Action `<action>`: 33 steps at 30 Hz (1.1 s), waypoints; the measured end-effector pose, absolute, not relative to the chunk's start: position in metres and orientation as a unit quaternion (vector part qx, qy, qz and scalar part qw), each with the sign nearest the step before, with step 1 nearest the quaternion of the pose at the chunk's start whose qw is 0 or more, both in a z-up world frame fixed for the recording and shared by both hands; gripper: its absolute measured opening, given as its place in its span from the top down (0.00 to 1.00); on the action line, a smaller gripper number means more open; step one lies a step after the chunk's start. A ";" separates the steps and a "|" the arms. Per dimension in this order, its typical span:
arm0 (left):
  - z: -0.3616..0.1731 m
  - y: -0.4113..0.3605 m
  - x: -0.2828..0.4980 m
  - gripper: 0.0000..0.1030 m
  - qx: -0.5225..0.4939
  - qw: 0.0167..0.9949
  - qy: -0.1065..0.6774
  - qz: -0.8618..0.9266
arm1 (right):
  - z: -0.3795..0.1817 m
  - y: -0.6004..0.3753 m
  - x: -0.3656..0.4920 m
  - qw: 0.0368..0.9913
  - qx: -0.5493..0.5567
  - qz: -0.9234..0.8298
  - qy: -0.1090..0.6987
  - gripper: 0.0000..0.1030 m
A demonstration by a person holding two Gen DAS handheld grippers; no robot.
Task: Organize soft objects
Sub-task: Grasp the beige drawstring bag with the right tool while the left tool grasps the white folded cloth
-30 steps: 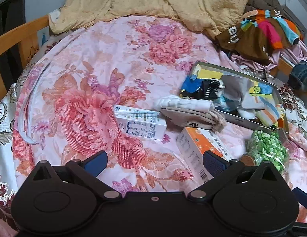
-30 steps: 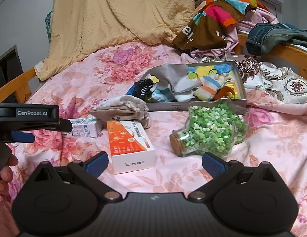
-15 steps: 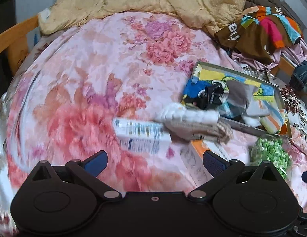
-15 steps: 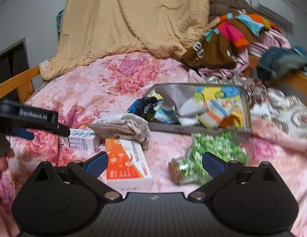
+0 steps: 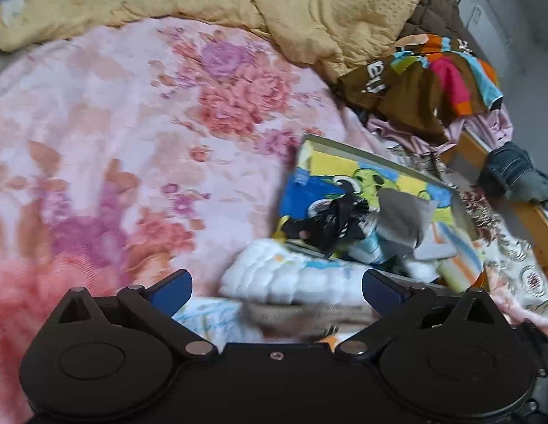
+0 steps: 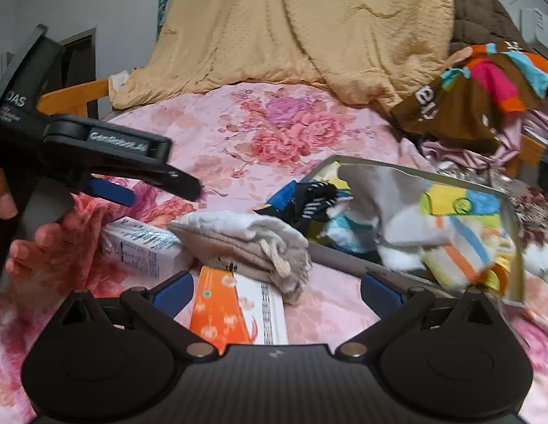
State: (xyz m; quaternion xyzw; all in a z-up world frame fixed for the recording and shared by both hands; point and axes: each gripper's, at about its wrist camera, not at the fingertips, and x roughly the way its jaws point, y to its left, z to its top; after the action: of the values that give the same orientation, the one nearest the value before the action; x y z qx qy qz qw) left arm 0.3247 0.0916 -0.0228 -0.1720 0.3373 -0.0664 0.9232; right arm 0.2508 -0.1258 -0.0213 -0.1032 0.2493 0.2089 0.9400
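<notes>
A white fluffy cloth (image 5: 295,277) lies on a beige drawstring pouch (image 5: 309,314) on the floral bedspread, just in front of a shallow tray (image 5: 380,157) filled with socks (image 5: 404,222). My left gripper (image 5: 277,288) is open, its blue pads on either side of the white cloth; the image is too blurred to tell whether they touch it. My right gripper (image 6: 277,293) is open and empty, low over an orange box (image 6: 235,311), with the pouch (image 6: 245,247) just ahead. In the right wrist view the left gripper (image 6: 150,187) hangs above and to the left of the pouch.
A white carton (image 6: 143,247) lies left of the pouch. A yellow quilt (image 6: 309,28) is heaped at the back of the bed. Colourful clothes (image 6: 486,84) pile up at the right by a wooden bed rail (image 5: 521,208). A hand (image 6: 37,243) shows at the left edge.
Both grippers have moved forward toward the pouch and the tray, staying open. The jar of green bits has dropped out of both views.
</notes>
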 end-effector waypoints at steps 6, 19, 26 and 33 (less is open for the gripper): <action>-0.040 0.088 0.359 0.01 -0.165 0.918 0.347 -0.101 | -0.031 -0.117 0.283 0.937 -0.111 0.219 0.247 0.00; -0.068 0.103 0.389 0.06 -0.213 0.881 0.395 -0.146 | -0.047 -0.110 0.325 0.916 -0.101 0.254 0.294 0.01; -0.074 0.097 0.384 0.14 -0.205 0.877 0.402 -0.165 | -0.049 -0.111 0.326 0.914 -0.092 0.257 0.298 0.03; -0.070 0.094 0.377 0.50 -0.206 0.877 0.394 -0.183 | -0.052 -0.111 0.325 0.911 -0.085 0.263 0.305 0.10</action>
State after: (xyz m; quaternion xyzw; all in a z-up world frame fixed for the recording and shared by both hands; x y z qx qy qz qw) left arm 0.3773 0.0939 -0.0702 -0.2057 0.3942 -0.1830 0.8768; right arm 0.3250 -0.1107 -0.0519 -0.0851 0.3053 0.2633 0.9112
